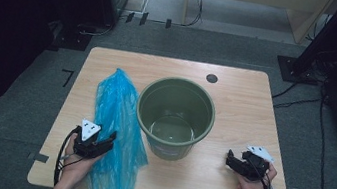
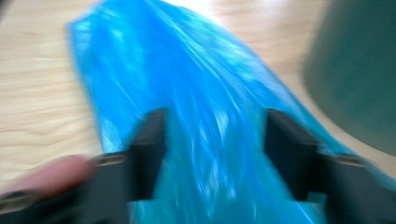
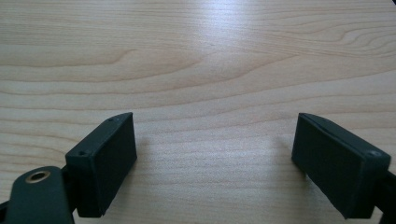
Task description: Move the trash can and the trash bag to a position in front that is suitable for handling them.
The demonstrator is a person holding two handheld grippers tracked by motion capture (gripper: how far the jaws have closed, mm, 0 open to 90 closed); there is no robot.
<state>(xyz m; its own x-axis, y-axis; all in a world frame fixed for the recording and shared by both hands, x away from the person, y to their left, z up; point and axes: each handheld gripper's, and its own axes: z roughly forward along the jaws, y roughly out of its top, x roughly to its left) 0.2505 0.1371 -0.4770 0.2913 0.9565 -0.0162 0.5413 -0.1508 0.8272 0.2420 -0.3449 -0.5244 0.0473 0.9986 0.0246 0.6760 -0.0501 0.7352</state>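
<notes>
Two hands come in at the near edge of the surface [image 1: 237,92], each with one hand-held gripper. At the near left, the left hand-held gripper [image 1: 108,142] sits over the lower part of one blue plastic bag [image 1: 117,117]. In the left gripper view its two black jaws stand well apart with the crumpled blue film lying between them and spreading out past both; that view is blurred, so I cannot tell whether the pads touch the plastic, but they are not pressed together on it. At the near right, the right hand-held gripper [image 1: 231,160] rests low over bare wood, well apart from the bag. The right gripper view shows its jaws spread wide, with nothing between them but wood grain.

Farther in, the bag stretches as one long, wrinkled strip from the near edge, where its end hangs over, up toward the far left of the surface. Just beside it, at the middle, stands one upright dark green bucket [image 1: 174,117], with nothing visible in it but its shiny bottom. Beyond the bucket, near the far edge, is one small dark round cap [image 1: 212,78] set into the wood.
</notes>
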